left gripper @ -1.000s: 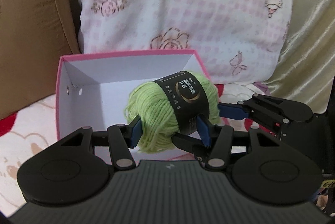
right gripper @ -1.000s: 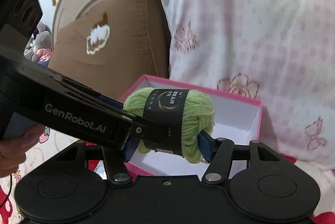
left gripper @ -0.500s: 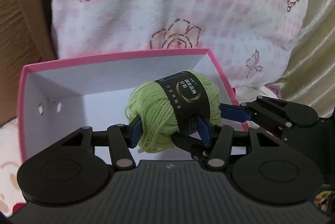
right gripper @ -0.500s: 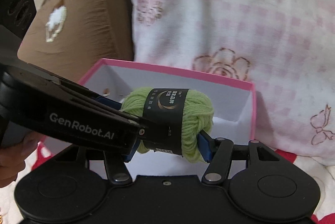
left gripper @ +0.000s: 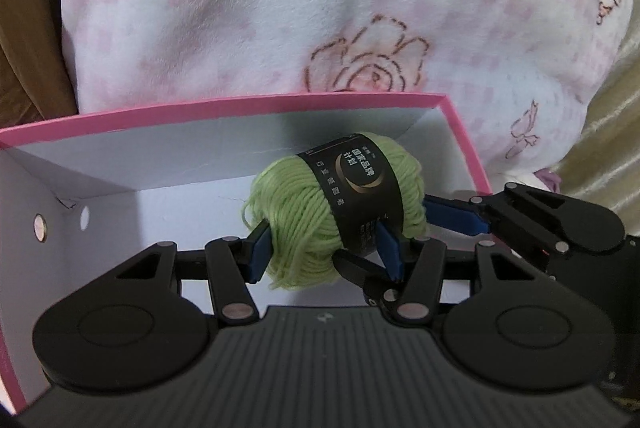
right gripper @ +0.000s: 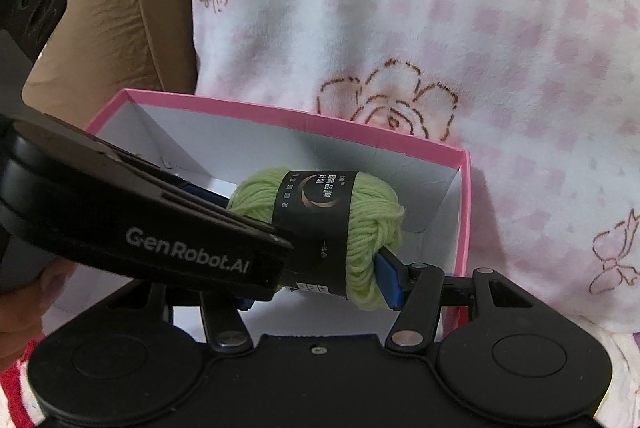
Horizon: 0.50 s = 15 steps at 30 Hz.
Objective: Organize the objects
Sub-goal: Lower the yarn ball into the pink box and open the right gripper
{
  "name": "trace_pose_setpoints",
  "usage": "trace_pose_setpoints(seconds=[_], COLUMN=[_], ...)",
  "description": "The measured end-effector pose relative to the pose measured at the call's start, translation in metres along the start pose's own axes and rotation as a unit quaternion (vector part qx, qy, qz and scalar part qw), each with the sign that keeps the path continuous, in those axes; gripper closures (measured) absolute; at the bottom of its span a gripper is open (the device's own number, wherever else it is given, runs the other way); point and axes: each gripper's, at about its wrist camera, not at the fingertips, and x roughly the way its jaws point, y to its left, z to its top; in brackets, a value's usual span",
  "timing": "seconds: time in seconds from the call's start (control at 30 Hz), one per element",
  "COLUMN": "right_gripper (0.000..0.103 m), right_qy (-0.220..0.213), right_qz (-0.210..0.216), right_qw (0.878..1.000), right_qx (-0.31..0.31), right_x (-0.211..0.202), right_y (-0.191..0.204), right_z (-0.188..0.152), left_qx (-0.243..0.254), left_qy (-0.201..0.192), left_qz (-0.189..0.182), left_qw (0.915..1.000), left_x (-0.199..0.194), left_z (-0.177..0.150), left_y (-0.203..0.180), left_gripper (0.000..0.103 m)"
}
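A pink-checked fleece blanket (left gripper: 320,20) with rose outlines is filling the background, with a brown cushion (right gripper: 120,12) lying at its left. In front of it a pink-rimmed cardboard box (left gripper: 248,102) with a white interior is sitting open.

Both grippers are reaching down over the box's near edge and sharing one load: a ball of light-green yarn (left gripper: 304,220) with a black paper band (left gripper: 360,196) around its middle. The ball is hanging above the box floor, toward the right wall and just short of the far wall; whether it is touching the floor cannot be told.

The left gripper (left gripper: 320,252) is pinching the ball, one blue pad on bare yarn at the left end, the other against the band. The right gripper (right gripper: 316,284) is coming in from the right side, its jaws closing on the same ball; one pad is pressing the yarn at the right end, while the other is hidden behind the left gripper's body.

The ball's long axis is lying roughly left to right, across both sets of fingers, so it is sitting directly between them with neither hand clearly nearer. Judging by this, setting it down calls for both grips to let go together.
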Motion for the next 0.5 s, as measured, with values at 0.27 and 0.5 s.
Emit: trace_pose_setpoints(seconds=[0.27, 0.5], right_gripper=[0.044, 0.045], right_qy=[0.006, -0.009], right_qz=[-0.028, -0.037], right_qw=[0.999, 0.999], right_qx=[-0.026, -0.022], right_x=[0.009, 0.008], right_y=[0.008, 0.008], right_z=[0.003, -0.001], left_qx=[-0.035, -0.049], left_qy=[-0.009, -0.034], left_qz=[0.007, 0.018], left_qw=[0.9993, 0.9981], left_x=[0.004, -0.006], left_z=[-0.004, -0.013], left_y=[0.008, 0.008], left_gripper=[0.05, 0.052])
